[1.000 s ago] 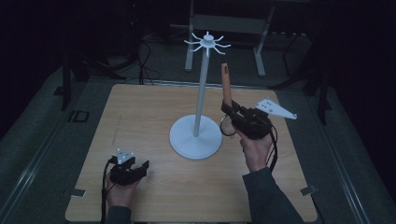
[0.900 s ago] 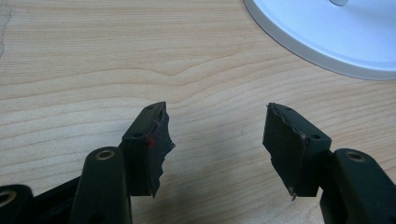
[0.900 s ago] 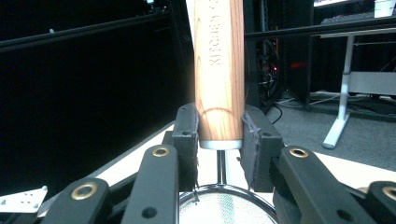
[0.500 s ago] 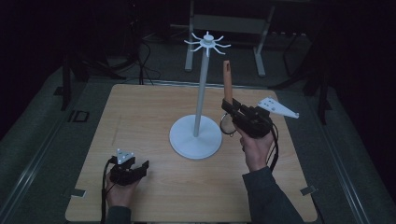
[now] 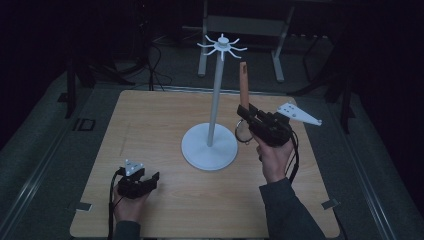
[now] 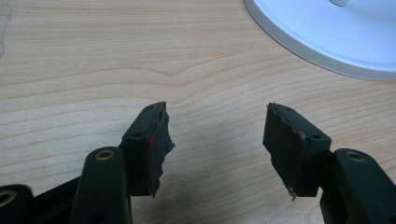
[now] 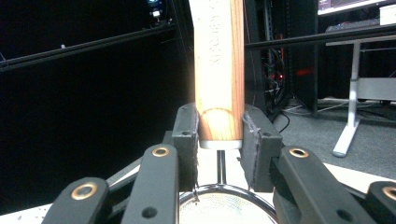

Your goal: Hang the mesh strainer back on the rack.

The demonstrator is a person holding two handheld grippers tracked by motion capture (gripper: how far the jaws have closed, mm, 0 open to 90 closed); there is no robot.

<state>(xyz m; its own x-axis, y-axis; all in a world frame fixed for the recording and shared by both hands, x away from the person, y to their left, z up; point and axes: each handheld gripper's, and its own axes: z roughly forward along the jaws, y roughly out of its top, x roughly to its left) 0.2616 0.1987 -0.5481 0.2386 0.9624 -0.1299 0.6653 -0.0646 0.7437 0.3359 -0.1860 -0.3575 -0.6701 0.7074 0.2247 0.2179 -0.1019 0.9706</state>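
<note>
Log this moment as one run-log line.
right gripper: shut on strainer's wooden handle, upright | left gripper: open, empty, low over table | white hook stand: hooks bare

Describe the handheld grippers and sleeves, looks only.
Both the left gripper and right gripper are black two-jaw units with brass-coloured pivot screws. Each carries a grey three-cornered plate and a trailing black cable. The sleeves are dark grey.

On the wooden table (image 6: 93, 56), a white stand base (image 6: 327, 32) lies ahead of the jaws of the left gripper (image 6: 217, 140), toward the right one.
</note>
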